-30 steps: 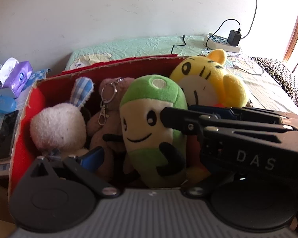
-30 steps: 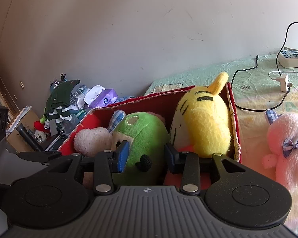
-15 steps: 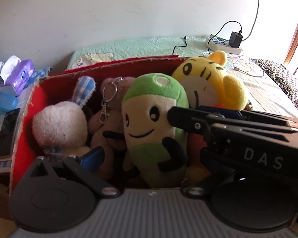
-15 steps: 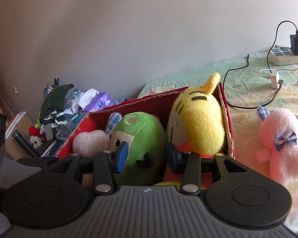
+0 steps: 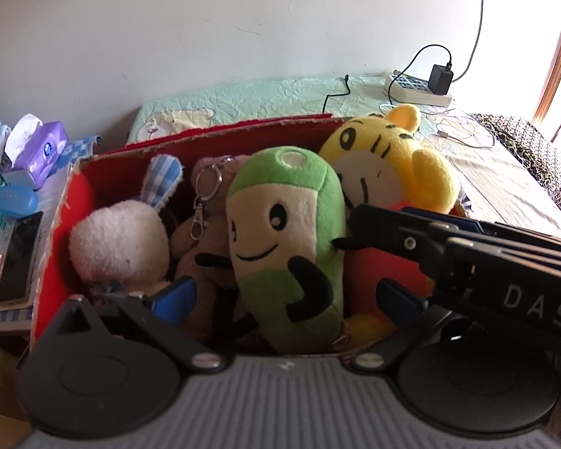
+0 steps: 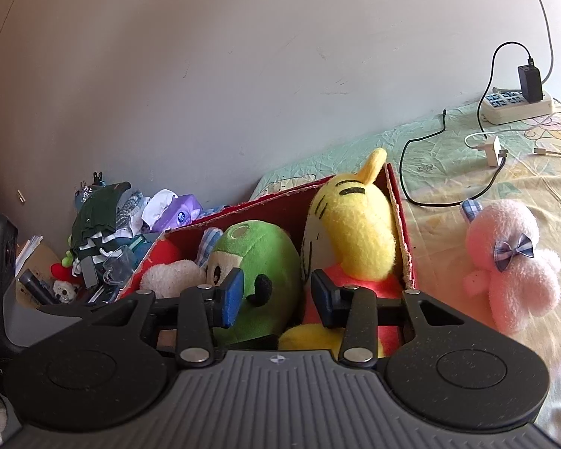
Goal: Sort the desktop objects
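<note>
A red cardboard box (image 5: 213, 138) holds a white bunny plush (image 5: 119, 247), a brown plush with a keyring (image 5: 202, 247), a green plush (image 5: 288, 232) and a yellow tiger plush (image 5: 392, 172). My left gripper (image 5: 284, 299) hovers open at the box's near edge, its pads either side of the green plush without touching it. My right gripper (image 6: 276, 299) is open and holds nothing, with the green plush (image 6: 265, 258) and the tiger (image 6: 351, 224) just beyond its tips. Its body (image 5: 467, 258) crosses the right of the left wrist view. A pink plush (image 6: 512, 262) lies on the bed outside the box.
The box (image 6: 396, 202) sits on a bed sheet (image 6: 448, 187). A power strip (image 6: 516, 104), charger and cables lie on the bed at the back right. A cluttered desk on the left carries a tissue pack (image 5: 41, 149), a phone (image 5: 18, 258) and clothes (image 6: 101, 217). A wall stands behind.
My right gripper has drawn back to the right, away from the green plush, still open. The left gripper has barely moved. The plush toys stay in the box.
</note>
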`<state>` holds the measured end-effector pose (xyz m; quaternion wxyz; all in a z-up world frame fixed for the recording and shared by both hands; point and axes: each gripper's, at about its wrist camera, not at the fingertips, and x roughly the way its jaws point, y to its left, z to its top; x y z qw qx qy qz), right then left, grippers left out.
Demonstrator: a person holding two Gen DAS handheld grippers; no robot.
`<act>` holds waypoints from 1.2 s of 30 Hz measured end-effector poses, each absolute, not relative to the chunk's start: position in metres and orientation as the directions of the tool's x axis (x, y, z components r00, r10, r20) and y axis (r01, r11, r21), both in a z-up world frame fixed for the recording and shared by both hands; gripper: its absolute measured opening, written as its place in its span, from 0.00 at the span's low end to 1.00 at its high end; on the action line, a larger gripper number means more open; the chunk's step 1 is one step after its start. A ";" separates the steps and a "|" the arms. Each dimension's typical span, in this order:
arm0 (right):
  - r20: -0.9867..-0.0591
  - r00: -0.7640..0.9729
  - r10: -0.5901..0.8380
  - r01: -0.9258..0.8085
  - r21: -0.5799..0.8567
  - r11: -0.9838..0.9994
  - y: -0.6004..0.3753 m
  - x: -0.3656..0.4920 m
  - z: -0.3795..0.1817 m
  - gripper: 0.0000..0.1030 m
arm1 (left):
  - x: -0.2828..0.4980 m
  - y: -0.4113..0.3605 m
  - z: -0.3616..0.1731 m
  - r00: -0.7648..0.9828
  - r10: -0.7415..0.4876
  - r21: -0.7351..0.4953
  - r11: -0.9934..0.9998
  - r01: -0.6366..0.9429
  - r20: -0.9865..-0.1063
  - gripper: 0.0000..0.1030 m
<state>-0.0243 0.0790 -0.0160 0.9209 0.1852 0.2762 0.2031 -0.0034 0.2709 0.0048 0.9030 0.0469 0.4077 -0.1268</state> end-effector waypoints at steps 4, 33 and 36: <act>-0.429 0.775 0.464 -0.259 0.453 0.853 0.079 -0.027 -0.017 0.41 | -0.002 0.273 0.005 0.633 -0.183 -0.012 0.965 0.264 -0.752 0.99; -0.426 0.789 0.442 -0.246 0.439 0.864 0.075 -0.030 -0.021 0.40 | 0.000 0.277 -0.002 0.619 -0.195 -0.055 0.970 0.239 -0.760 0.99; -0.426 0.790 0.442 -0.246 0.440 0.864 0.075 -0.030 -0.021 0.40 | 0.001 0.278 -0.003 0.617 -0.196 -0.061 0.970 0.234 -0.762 0.99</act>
